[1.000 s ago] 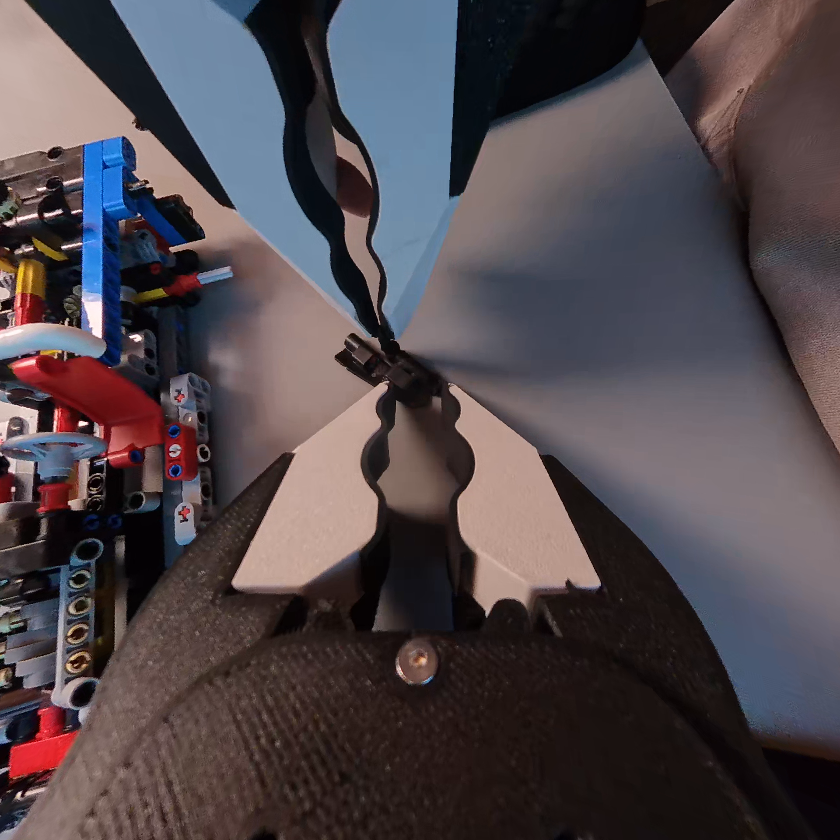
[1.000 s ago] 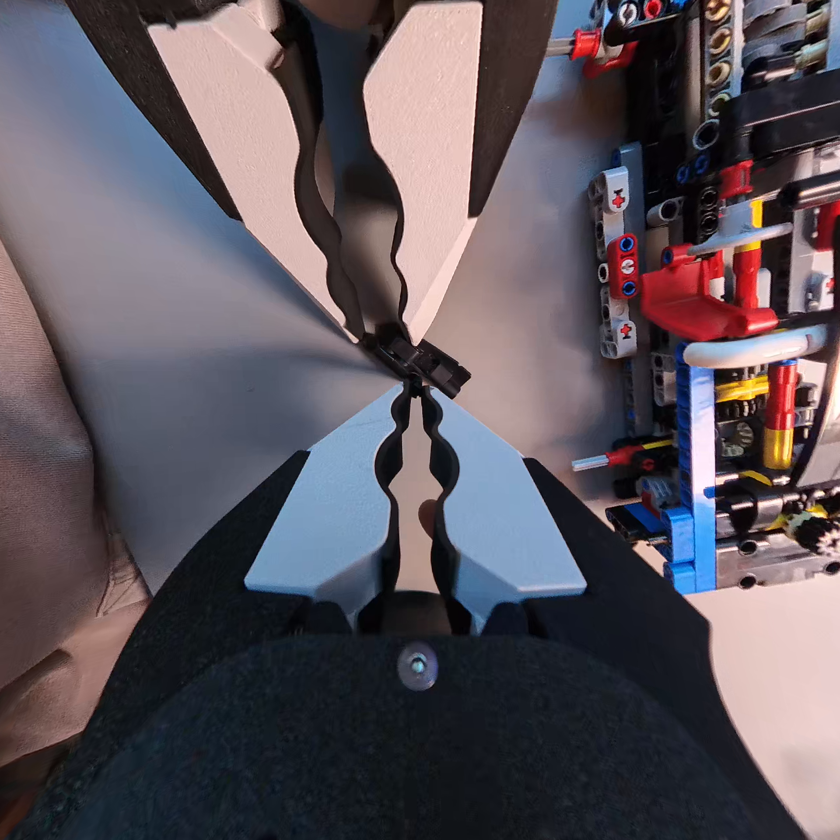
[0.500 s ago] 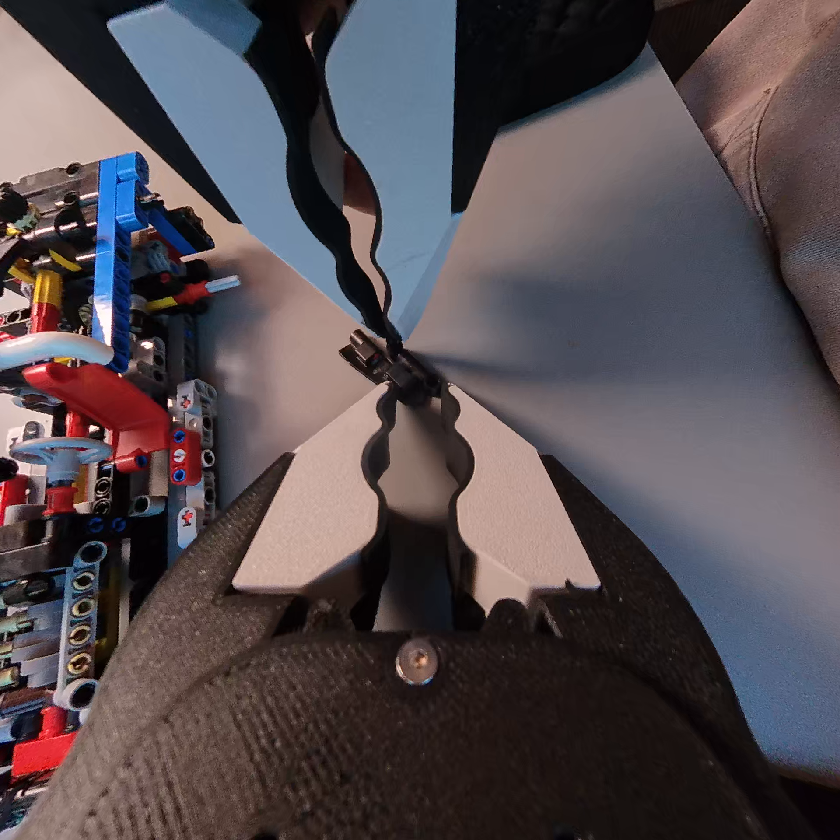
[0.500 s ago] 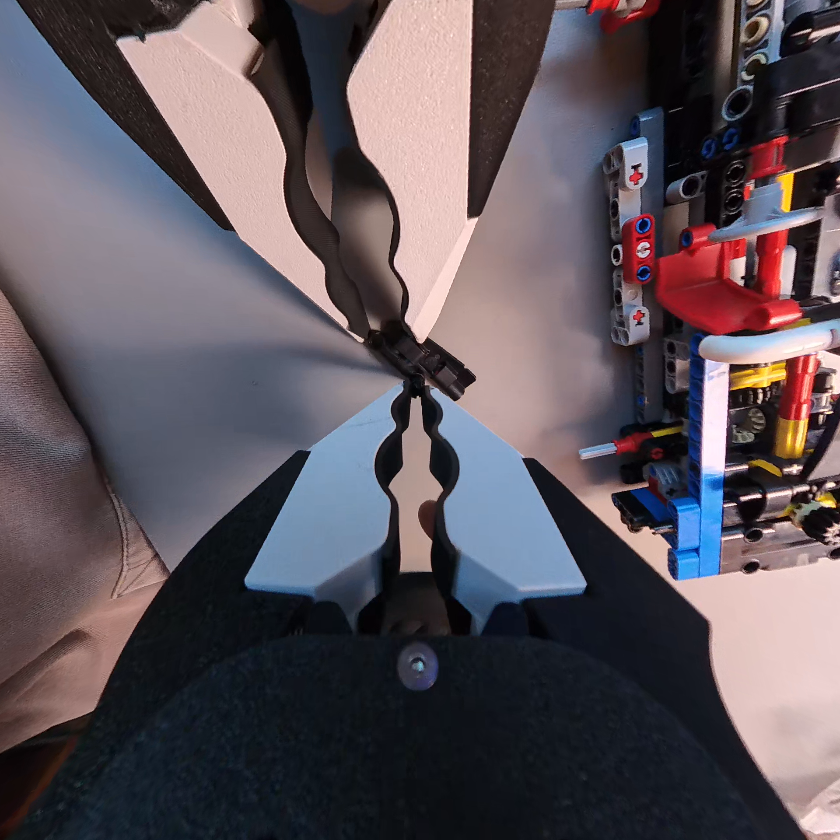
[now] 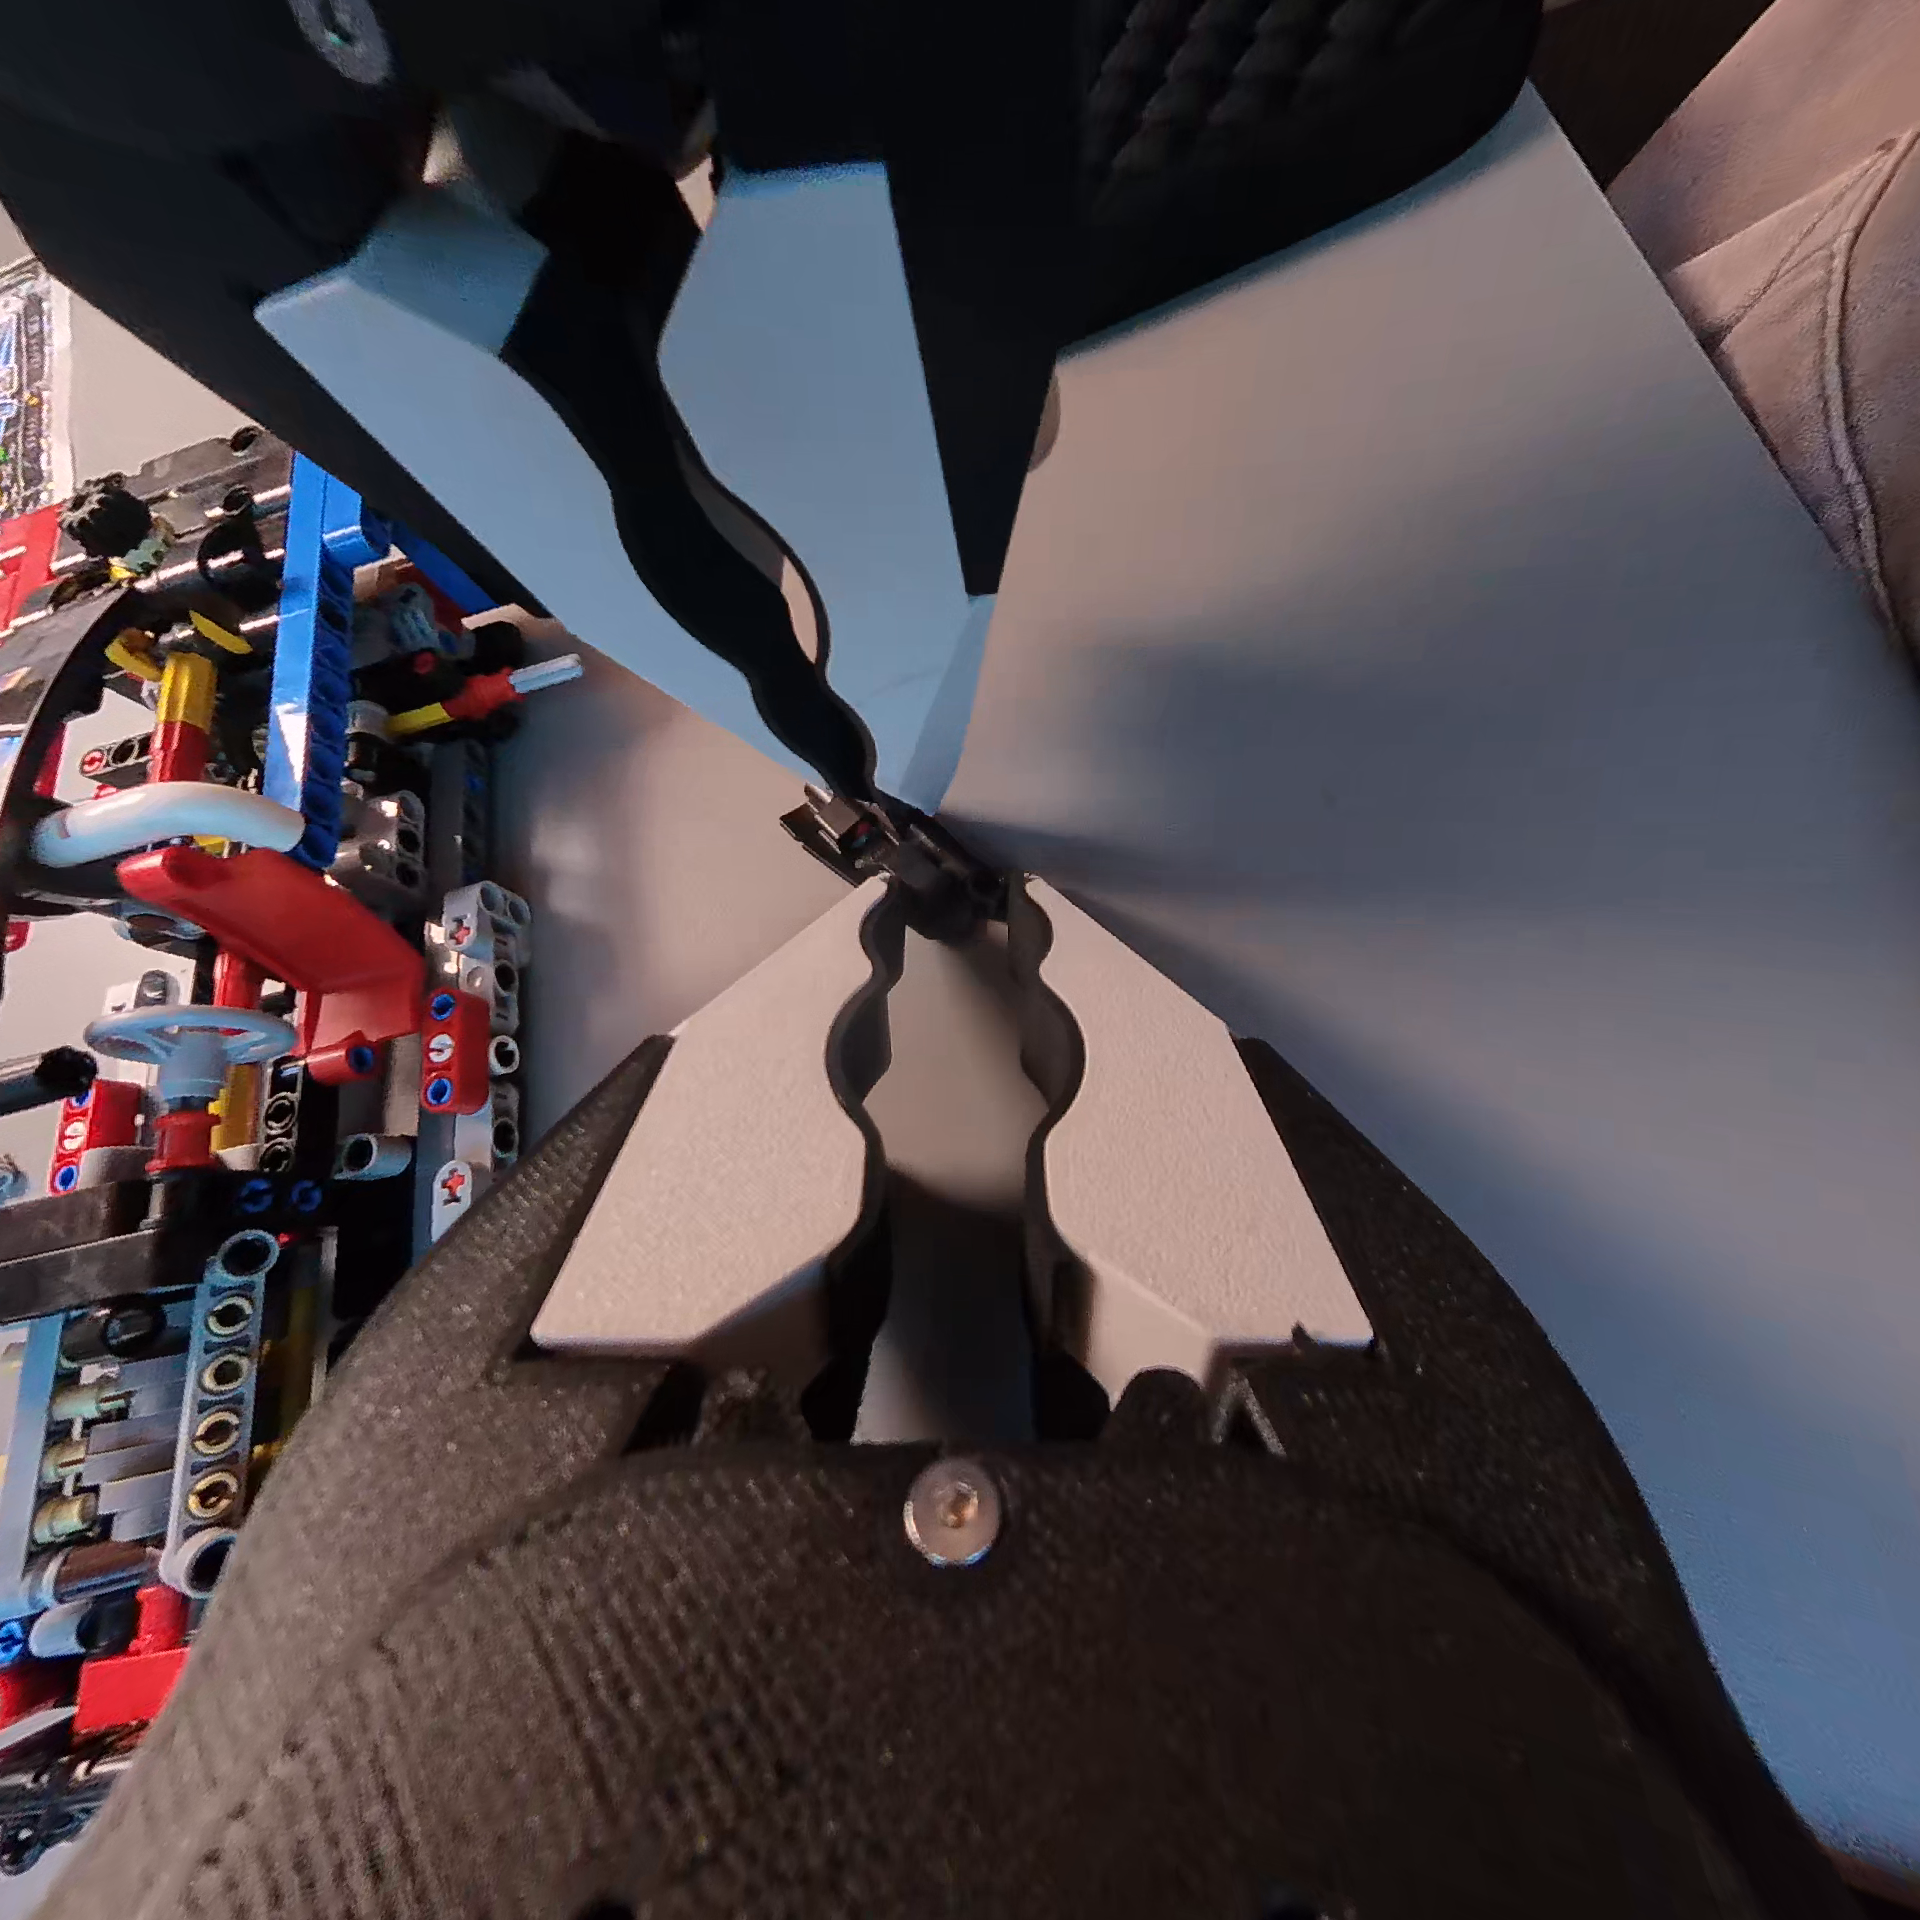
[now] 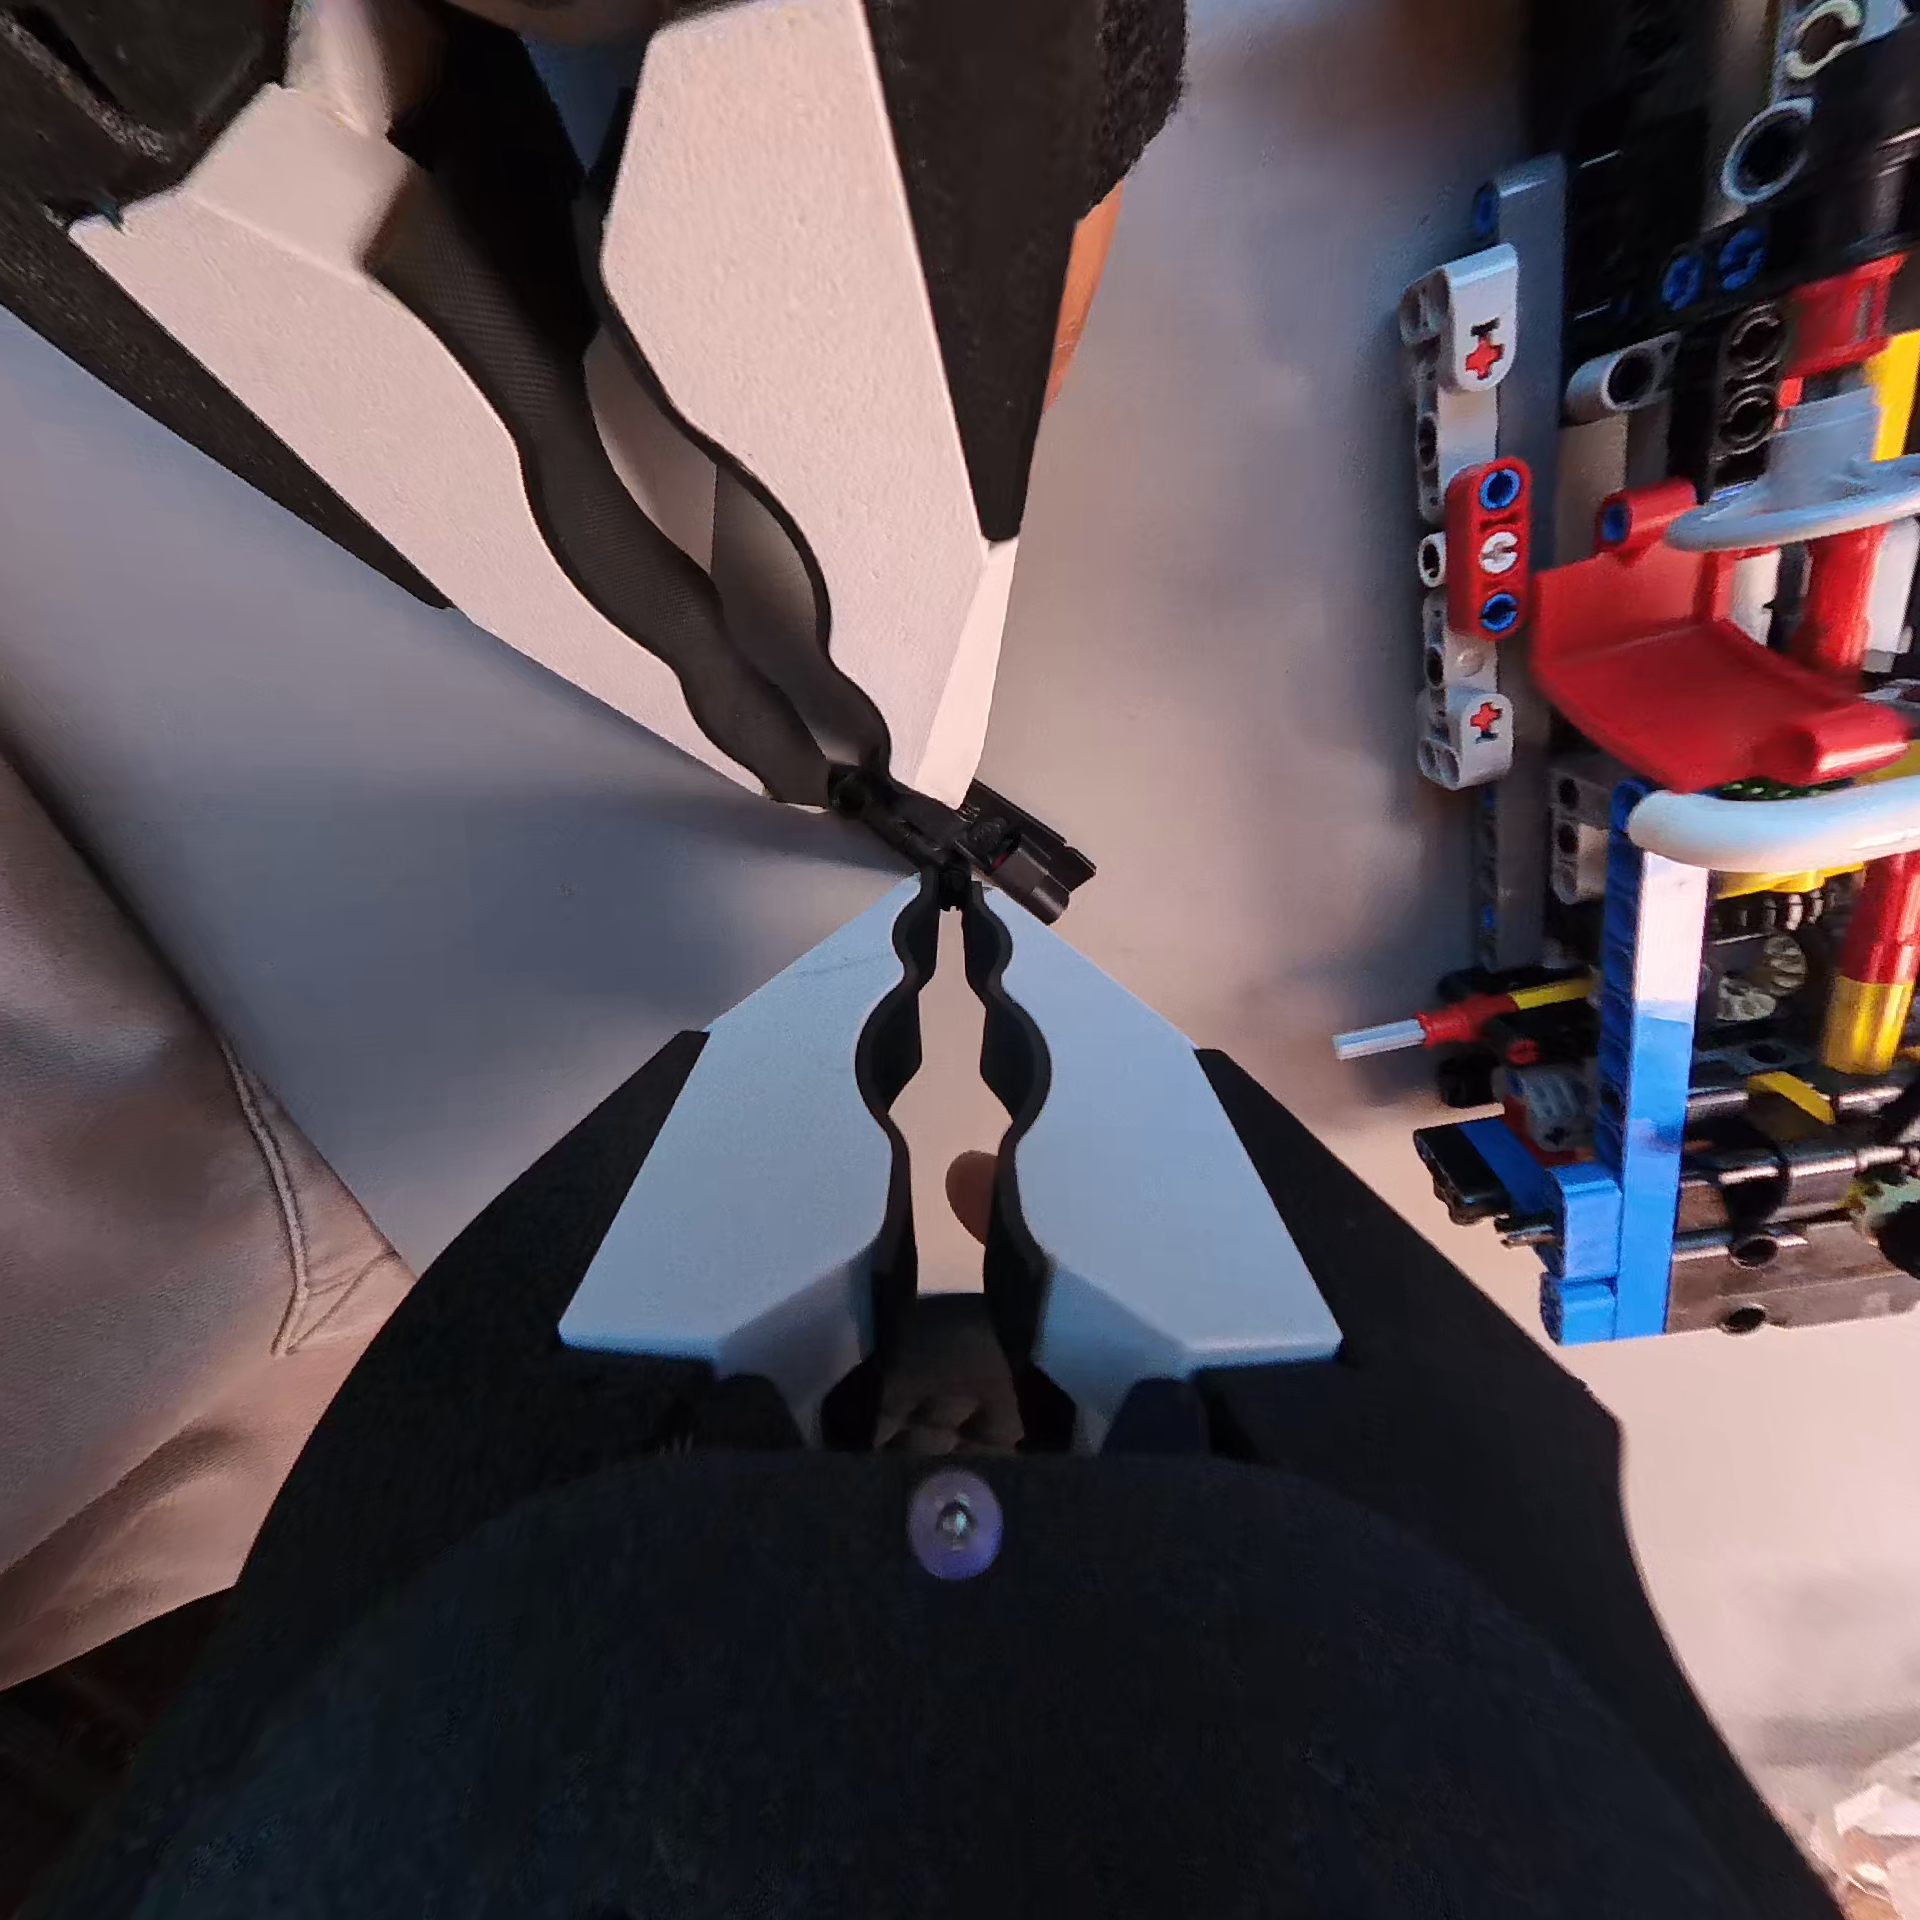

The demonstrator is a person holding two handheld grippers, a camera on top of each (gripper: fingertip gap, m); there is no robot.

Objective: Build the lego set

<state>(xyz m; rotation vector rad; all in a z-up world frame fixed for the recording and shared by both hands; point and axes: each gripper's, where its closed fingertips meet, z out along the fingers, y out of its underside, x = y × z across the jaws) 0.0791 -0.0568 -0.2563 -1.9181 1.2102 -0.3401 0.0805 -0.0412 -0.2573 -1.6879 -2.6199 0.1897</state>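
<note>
Both hand-held grippers [image 5: 940, 899] [image 6: 951, 883] tip-to-tip on small blk piece [image 6: 966, 842]

Pale grey table [image 5: 1455, 623], matte, w/ soft shadows across the middle. Half-built lego model [image 5: 260, 987] lying flat on it, along the left edge in left wrist view, right edge in right wrist view [image 6: 1714, 831]: blue beam, red angled panel, white curved tube, small grey wheel, black & grey beams w/ holes, yellow bits. Thin red-and-white pin sticking out sideways over bare tabletop. Crinkled clear plastic [image 6: 1870, 1860] at table's near corner, mostly cut off.
</note>
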